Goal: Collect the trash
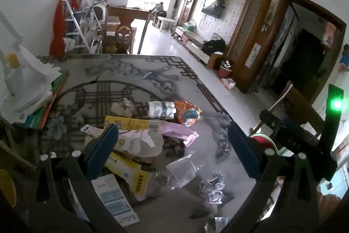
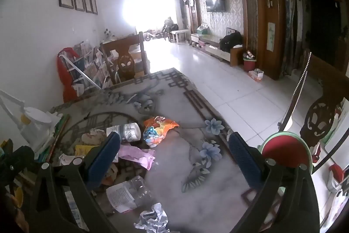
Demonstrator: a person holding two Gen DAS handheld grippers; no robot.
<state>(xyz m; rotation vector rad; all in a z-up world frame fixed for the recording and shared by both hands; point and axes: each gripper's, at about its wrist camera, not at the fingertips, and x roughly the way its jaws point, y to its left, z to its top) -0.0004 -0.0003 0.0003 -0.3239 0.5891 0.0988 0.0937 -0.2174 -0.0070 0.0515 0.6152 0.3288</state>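
Note:
Trash lies scattered on a table with a patterned cloth (image 1: 130, 71). In the left wrist view I see a yellow carton (image 1: 130, 123), a labelled bottle on its side (image 1: 162, 109), an orange snack bag (image 1: 188, 114), a pink wrapper (image 1: 181, 132), a flattened clear bottle (image 1: 181, 171) and crumpled paper (image 1: 212, 189). My left gripper (image 1: 173, 143) hovers open above the pile, holding nothing. My right gripper (image 2: 175, 157) is also open and empty, over the cloth beside the pink wrapper (image 2: 137, 155), the orange bag (image 2: 159, 126) and the clear bottle (image 2: 130, 191). A red bin with a green rim (image 2: 285, 150) stands past the table's right edge.
Books and papers (image 1: 32, 102) and a white lamp (image 2: 32, 119) crowd the table's left side. A wooden chair (image 2: 125, 62) stands at the far end, another chair (image 2: 318, 121) at the right. Tiled floor (image 2: 218, 80) runs along the right.

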